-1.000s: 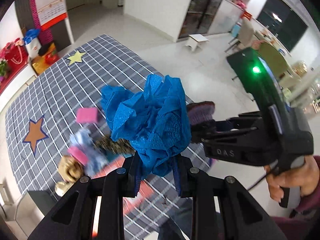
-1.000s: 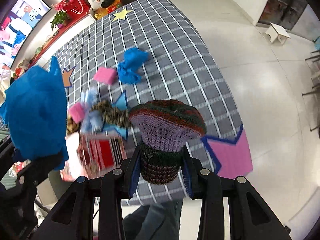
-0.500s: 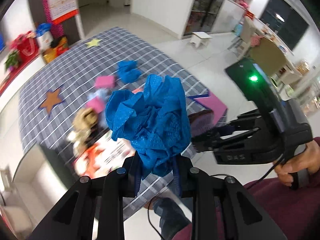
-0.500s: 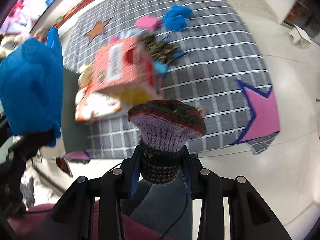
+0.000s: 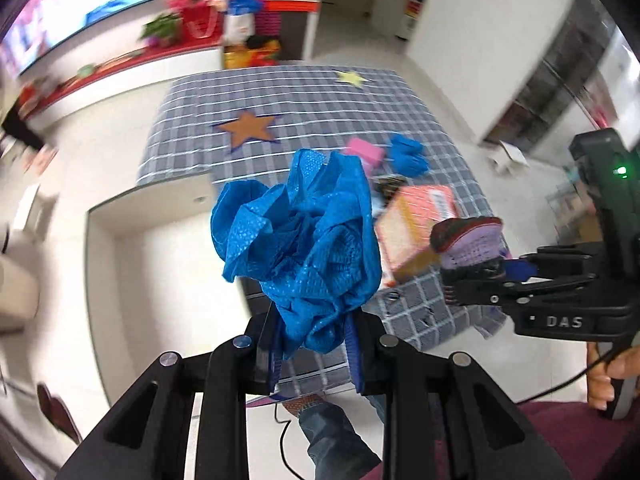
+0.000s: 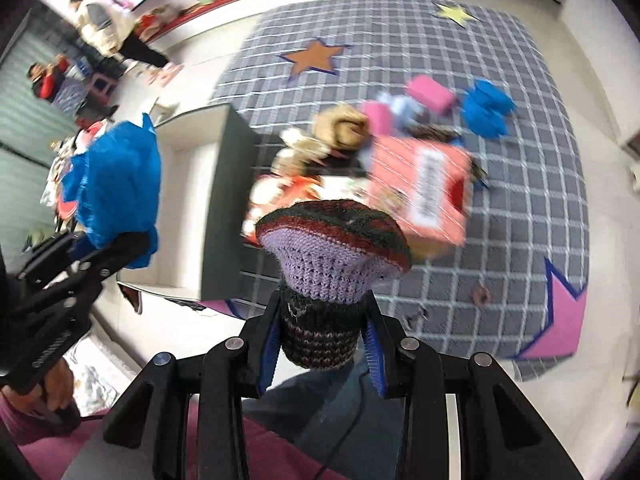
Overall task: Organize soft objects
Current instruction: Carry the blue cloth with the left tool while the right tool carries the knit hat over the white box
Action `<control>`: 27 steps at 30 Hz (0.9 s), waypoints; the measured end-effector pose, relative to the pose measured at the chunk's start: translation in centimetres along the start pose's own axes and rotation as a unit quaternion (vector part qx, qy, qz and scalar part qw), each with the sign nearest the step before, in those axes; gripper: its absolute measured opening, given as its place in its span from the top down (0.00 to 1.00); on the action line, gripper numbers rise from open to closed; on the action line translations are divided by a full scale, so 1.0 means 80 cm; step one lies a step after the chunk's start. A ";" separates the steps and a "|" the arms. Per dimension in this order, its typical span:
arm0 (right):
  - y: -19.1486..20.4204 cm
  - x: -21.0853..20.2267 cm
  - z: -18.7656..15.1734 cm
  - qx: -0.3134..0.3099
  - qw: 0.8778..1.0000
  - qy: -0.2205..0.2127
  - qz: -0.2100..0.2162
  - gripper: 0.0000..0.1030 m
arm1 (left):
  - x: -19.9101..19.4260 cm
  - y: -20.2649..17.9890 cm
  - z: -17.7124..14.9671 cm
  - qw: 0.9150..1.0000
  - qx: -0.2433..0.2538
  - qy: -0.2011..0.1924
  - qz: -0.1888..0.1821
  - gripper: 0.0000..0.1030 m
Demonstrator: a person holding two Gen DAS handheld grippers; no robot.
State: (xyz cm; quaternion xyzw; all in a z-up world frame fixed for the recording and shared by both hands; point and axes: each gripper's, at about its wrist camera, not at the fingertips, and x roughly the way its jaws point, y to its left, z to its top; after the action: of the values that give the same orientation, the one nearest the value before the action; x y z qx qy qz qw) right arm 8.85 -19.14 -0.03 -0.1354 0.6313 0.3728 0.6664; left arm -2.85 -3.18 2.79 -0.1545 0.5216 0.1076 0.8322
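Note:
My left gripper [image 5: 314, 346] is shut on a crumpled blue mesh cloth [image 5: 304, 236] and holds it in the air above the edge of a white open bin [image 5: 160, 272]. My right gripper [image 6: 320, 342] is shut on a knitted piece [image 6: 332, 248] with a lilac band and a dark red-green top. In the left wrist view the right gripper [image 5: 474, 280] hangs at the right with the knitted piece [image 5: 468, 240]. At the left of the right wrist view, the left gripper [image 6: 116, 246] carries the blue cloth [image 6: 116, 184].
A grey checked mat [image 6: 400, 40] with star shapes lies on the floor. On it are a blurred pink box [image 6: 420, 188], a pink sponge [image 6: 430, 92], a second blue cloth [image 6: 486, 108] and tan soft things [image 6: 340, 128]. People stand at the far left [image 6: 108, 24].
Both grippers have swung sideways and rolled, each still holding its item. The mat has turned in view and the white bin has come in under the left gripper.

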 end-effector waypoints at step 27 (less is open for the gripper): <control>0.187 0.077 0.064 -0.167 0.984 0.057 0.039 0.63 | 0.005 0.153 -0.080 0.977 -0.189 0.018 0.101 0.72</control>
State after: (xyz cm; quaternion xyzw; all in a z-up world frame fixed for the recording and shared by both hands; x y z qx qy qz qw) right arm 2.20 -3.54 -0.68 -0.2406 0.6019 0.4905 0.5824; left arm -12.22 5.81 -1.95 -0.2573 0.5197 0.2849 0.7633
